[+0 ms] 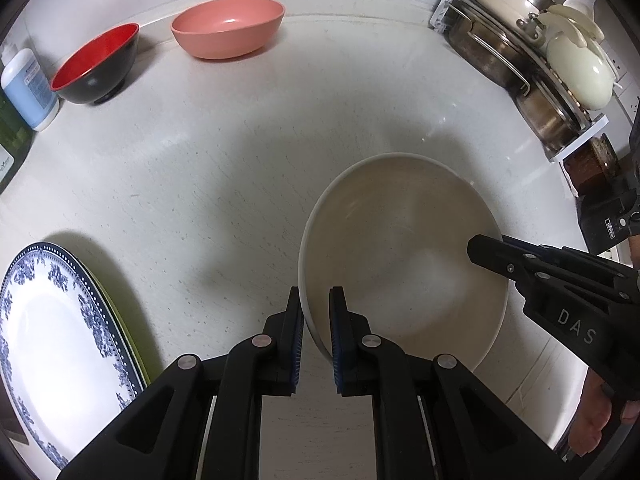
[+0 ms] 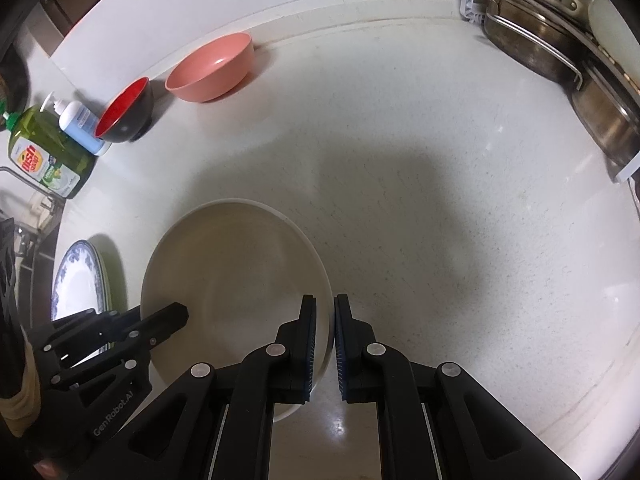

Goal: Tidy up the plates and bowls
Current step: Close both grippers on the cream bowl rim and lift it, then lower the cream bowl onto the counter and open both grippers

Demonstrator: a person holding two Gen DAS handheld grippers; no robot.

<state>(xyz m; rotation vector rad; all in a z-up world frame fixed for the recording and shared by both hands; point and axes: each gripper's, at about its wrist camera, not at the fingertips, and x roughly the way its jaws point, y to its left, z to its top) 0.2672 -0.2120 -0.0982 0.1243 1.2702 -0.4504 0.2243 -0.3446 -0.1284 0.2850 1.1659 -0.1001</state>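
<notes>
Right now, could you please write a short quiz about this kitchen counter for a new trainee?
1. True or false: both grippers straddle the rim of the large beige bowl.
2. Which bowl stands nearest the blue soap bottle? A) pink bowl B) red and black bowl C) large beige bowl
3. Fill in: the blue patterned plate lies on top of a ____ plate.

Key:
1. True: the left gripper and the right gripper each have one finger inside and one outside.
2. B
3. green
</notes>
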